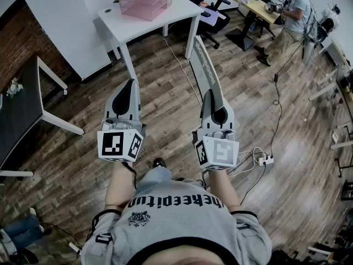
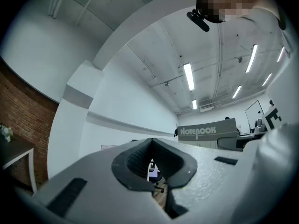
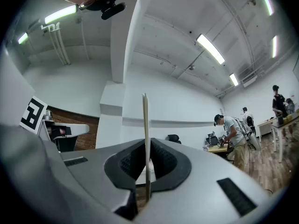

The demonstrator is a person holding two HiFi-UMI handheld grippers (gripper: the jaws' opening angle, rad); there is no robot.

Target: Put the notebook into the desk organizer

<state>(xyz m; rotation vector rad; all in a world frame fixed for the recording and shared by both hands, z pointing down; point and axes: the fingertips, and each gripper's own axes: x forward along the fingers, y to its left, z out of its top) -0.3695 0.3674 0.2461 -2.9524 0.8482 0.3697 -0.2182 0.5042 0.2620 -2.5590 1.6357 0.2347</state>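
Right gripper view shows the right gripper (image 3: 146, 161) with its jaws closed tight on the notebook (image 3: 145, 125). The notebook is seen edge-on there, as a thin line standing up out of the pads. In the head view it sticks out long in front of that gripper, and only its near end is held. The left gripper (image 2: 152, 161) has its jaws together with nothing in them; just a thin slit shows between the pads. It is near the right one, at about the same height, and does not touch the notebook. Both are held over the wood floor (image 1: 165, 104), in front of the person's chest. The pink organizer (image 1: 143, 0) sits on a white table (image 1: 182, 7), well apart from the notebook, so the notebook is not in yet and has to be carried over. A few things could go wrong. The notebook is thin and gripped at one end, so a quick swing could make it tip or slide out and drop to the floor. Its long far end could bump the table edge or the organizer's wall and push the organizer away. It may also miss a slot if it comes in tilted. A cable (image 1: 179, 65) lies on the floor on the way, and a foot could catch on it.
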